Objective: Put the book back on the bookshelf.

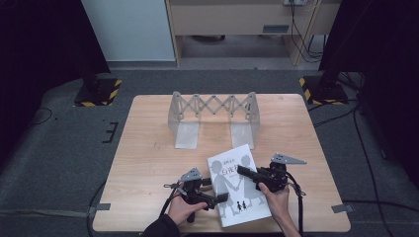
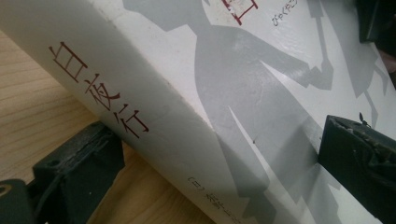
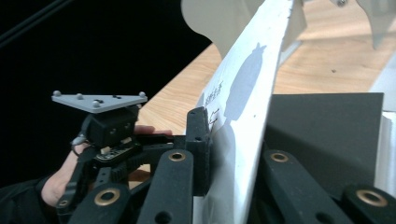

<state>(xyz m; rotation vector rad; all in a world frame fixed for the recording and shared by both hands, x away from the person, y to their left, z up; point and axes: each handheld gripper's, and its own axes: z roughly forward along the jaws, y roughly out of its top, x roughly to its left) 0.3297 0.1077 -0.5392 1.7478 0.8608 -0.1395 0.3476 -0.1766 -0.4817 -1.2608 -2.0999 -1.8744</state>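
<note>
My right claw (image 3: pixel 233 154) pinches the white book's (image 1: pixel 237 187) front cover. My left claw (image 2: pixel 210 163) sits wide around its spine — not squeezing — on the worktop (image 1: pixel 148 148).

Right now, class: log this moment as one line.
left gripper: straddles book spine | right gripper: shut on cover | rack: behind

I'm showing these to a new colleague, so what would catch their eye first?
Probably the white book with grey figures on its cover, at the table's near edge. The right gripper is shut on its cover, and the left gripper has a jaw on either side of its spine. Behind stands a grey folding rack.
</note>
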